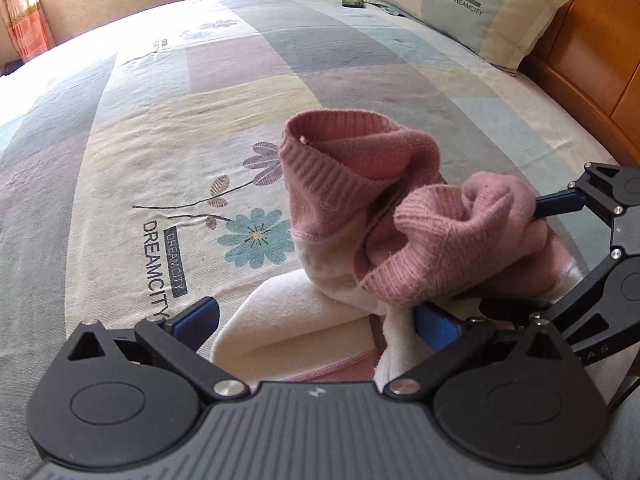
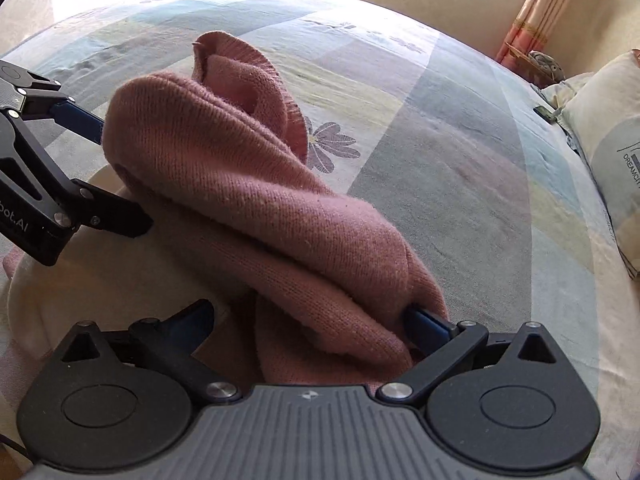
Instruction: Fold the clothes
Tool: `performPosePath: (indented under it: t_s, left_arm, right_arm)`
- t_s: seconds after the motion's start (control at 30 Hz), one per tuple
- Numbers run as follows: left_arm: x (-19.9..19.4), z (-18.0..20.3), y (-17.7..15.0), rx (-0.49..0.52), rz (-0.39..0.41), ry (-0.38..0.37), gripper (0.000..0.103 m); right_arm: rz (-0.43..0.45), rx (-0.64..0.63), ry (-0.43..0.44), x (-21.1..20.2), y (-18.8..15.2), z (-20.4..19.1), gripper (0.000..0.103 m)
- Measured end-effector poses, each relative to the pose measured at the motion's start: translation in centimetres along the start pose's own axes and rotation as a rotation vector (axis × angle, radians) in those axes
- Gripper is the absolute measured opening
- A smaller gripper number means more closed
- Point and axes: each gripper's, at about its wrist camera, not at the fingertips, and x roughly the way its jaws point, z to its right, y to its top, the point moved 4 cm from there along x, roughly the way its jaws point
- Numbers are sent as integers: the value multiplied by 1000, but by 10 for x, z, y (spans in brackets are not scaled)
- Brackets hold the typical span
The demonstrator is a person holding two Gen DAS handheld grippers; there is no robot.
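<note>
Across the middle of both wrist views lies a bunched pink and cream knitted sweater (image 1: 400,216), heaped on a bed covered by a pastel patchwork sheet printed with flowers (image 1: 200,128). At the bottom of the left wrist view, the left gripper (image 1: 316,320) has its blue-padded fingers (image 1: 200,316) spread wide, cream fabric lying between them and the pad at lower centre-right touching the cloth. At the right edge of that view the right gripper (image 1: 520,256) reaches in, its upper blue finger pressed into a pink fold; its lower finger is hidden under the knit. In the right wrist view, the right gripper (image 2: 312,324) also shows spread fingers (image 2: 428,328), with pink knit draped between them and over the pad on the right. Whether that cloth is truly pinched cannot be told. A pale patchwork pillow with a flower print (image 1: 472,4) sits at the upper right of the left wrist view, against an orange wooden headboard (image 1: 580,52).
</note>
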Motion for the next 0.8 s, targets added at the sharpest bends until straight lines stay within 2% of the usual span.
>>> performPosePath:
  t_s: [0.13, 0.2, 0.33, 0.47, 0.6, 0.73, 0.8]
  left_arm:
    - [-33, -14, 3, -49, -67, -32, 102]
    - [-44, -21, 1, -69, -91, -52, 102]
    - [-48, -33, -14, -106, -124, -89, 102]
    - [-47, -35, -24, -130, -131, -119, 102]
    - [-35, -32, -26, -155, -187, -124, 102]
    - [-30, -24, -21, -150, -228, -111, 102]
    - [-29, -19, -17, -158, -244, -93, 102]
  right_arm:
    - [-94, 88, 13, -17, 17, 0, 103]
    - [-101, 98, -3, -20, 25, -3, 103]
    - [-82, 84, -97, -9, 33, -5, 103]
    - [-106, 149, -128, 0, 36, -3, 103]
    - [-116, 121, -193, 0, 41, -12, 103]
    - [-118, 34, -191, 4, 44, -21, 103]
    - [-113, 30, -166, 9, 44, -12, 103]
